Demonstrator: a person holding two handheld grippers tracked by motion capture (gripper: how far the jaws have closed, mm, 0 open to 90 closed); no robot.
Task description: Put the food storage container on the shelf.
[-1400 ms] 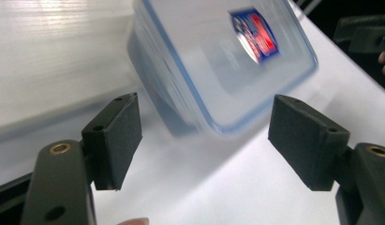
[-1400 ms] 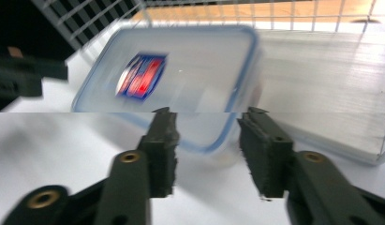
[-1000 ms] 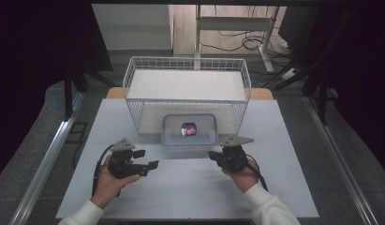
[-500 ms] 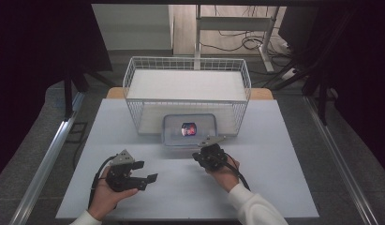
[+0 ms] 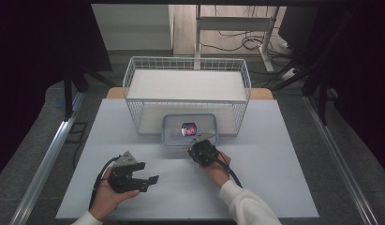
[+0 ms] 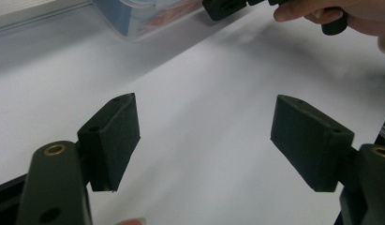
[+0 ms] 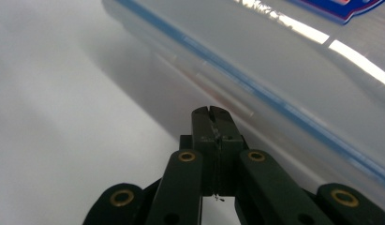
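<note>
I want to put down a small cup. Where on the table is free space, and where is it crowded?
The table is bare right of the right claw, and left of the wire basket and plastic box. Between the left claw and the right one a narrower patch stays free. Around the box front it is crowded.

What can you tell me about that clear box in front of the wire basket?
The box is a low, clear plastic container with rounded corners and a blue-edged lid, shut. Something red and dark shows through the top. It lies flat on the white table, right before the wire basket. The right gripper, jaws shut, sits at its near edge; contact is unclear.
</note>
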